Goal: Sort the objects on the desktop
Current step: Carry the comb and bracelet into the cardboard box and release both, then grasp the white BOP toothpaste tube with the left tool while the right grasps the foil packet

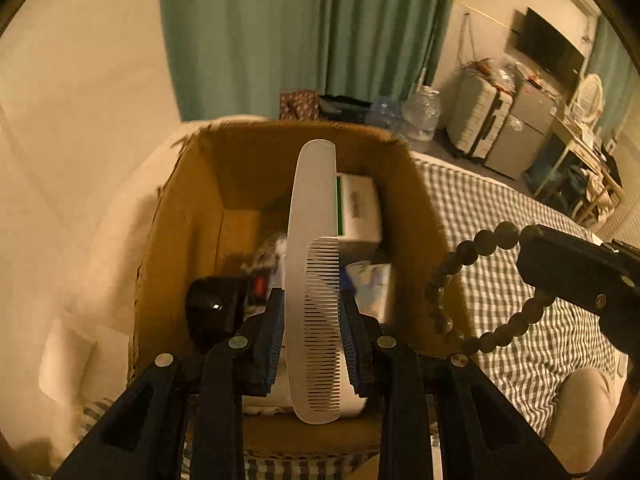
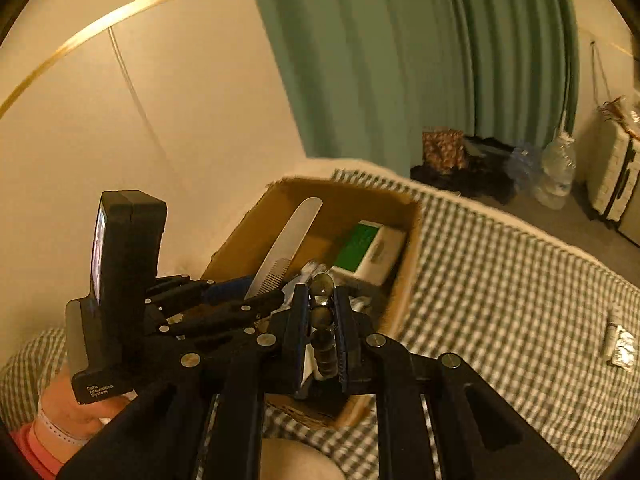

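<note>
My left gripper (image 1: 312, 320) is shut on a white comb (image 1: 314, 264) and holds it upright over the open cardboard box (image 1: 180, 216); the comb also shows in the right wrist view (image 2: 288, 240). My right gripper (image 2: 322, 320) is shut on a string of dark green beads (image 2: 322, 316), held just above the box's near right side (image 2: 408, 264). In the left wrist view the bead bracelet (image 1: 460, 264) hangs as a loop from the right gripper (image 1: 528, 256) beside the box's right wall.
The box holds a white and green carton (image 1: 360, 208), a black device (image 1: 216, 308) and a blue-white packet (image 1: 372, 280). It sits on a green checked bedspread (image 2: 500, 280). A small foil packet (image 2: 620, 344) lies at right. Wall at left, green curtain behind.
</note>
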